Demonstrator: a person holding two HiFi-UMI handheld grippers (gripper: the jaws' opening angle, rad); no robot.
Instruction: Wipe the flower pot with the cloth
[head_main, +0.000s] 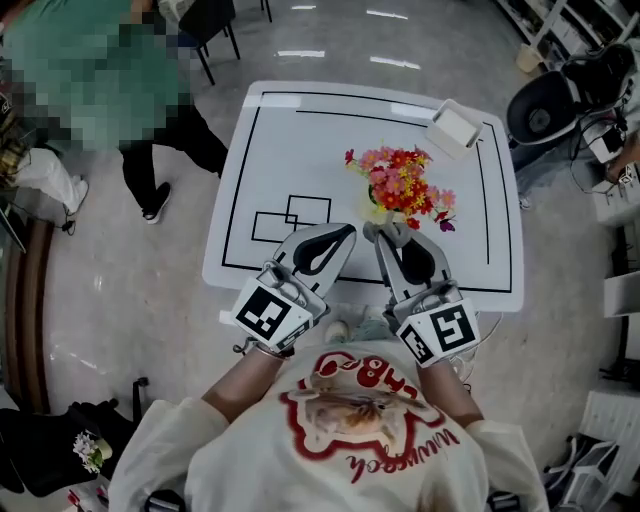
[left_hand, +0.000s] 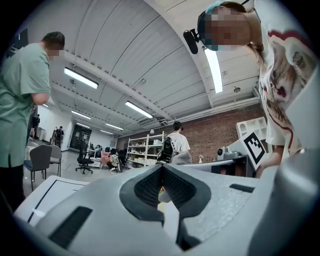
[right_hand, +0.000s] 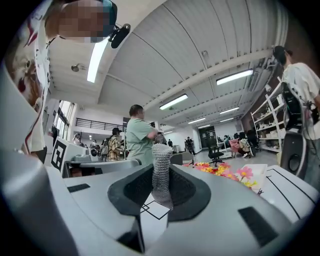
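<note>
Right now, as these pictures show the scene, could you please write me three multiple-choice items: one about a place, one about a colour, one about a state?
1. Where on the table does the white box stand?
A. at a far corner
B. in the middle
C. at the near edge

2. What colour is the cloth?
A. blue
B. grey
C. green

3. In what state is the right gripper?
A. open and empty
B. shut with nothing between its jaws
C. shut on the cloth

Answers:
1 A: in the head view the box sits at the table's far right corner.
2 B: the textured strip in the right gripper view is grey.
3 C: the right gripper view shows both jaws pressing on the cloth.
</note>
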